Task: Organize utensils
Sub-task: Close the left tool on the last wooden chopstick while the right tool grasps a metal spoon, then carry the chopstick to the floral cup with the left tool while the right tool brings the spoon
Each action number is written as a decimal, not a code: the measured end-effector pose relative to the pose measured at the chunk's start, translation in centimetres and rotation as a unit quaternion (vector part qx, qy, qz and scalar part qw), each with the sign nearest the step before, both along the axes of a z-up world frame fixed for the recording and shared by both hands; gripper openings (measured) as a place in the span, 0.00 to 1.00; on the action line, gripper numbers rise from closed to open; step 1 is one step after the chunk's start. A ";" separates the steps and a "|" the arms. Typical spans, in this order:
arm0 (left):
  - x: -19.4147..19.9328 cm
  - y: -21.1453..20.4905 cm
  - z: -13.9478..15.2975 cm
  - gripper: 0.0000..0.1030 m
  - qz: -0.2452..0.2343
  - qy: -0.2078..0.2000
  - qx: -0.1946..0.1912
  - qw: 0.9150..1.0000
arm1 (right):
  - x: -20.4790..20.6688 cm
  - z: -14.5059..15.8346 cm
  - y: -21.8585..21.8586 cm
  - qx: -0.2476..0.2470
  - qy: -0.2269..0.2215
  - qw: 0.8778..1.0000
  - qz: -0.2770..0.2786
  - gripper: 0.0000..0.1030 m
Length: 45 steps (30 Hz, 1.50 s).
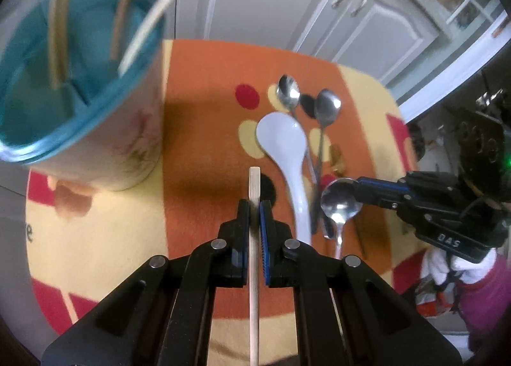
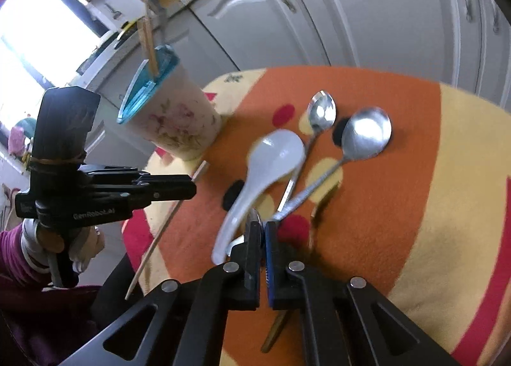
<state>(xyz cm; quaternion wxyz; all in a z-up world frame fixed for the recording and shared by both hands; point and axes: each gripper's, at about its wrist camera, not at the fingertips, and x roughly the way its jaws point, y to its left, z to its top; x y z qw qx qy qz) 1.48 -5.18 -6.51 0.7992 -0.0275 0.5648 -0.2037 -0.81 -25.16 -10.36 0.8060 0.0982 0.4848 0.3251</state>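
Observation:
My left gripper [image 1: 254, 206] is shut on a pale wooden chopstick [image 1: 254, 187] and holds it above the mat; the chopstick also shows in the right wrist view [image 2: 163, 228]. A teal-rimmed floral holder [image 1: 105, 142] with several chopsticks inside stands ahead to the left; it also shows in the right wrist view [image 2: 172, 123]. My right gripper [image 2: 262, 227] is shut on a steel spoon [image 1: 341, 201], held by the bowl edge. A white ceramic spoon [image 2: 271, 158] and two steel spoons [image 2: 321, 110] [image 2: 365, 133] lie on the mat.
An orange and yellow patterned mat [image 2: 399, 206] covers the small table. Grey cabinet doors [image 2: 367, 8] stand behind it. A brown chopstick [image 2: 276, 331] lies under my right gripper. The table edge runs along the left in the right wrist view.

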 end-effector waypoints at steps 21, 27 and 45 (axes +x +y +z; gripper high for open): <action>4.6 9.9 16.8 0.05 0.103 -0.190 -0.042 0.975 | 2.3 16.4 4.8 0.027 -0.174 0.984 -0.004 0.03; 8.6 12.0 17.8 0.05 0.141 -0.256 -0.014 0.956 | 5.2 19.8 8.4 0.014 -0.218 0.975 -0.031 0.02; 11.3 15.0 11.2 0.05 0.206 -0.296 -0.010 0.933 | 7.2 14.9 16.6 -0.121 -0.276 0.954 -0.008 0.02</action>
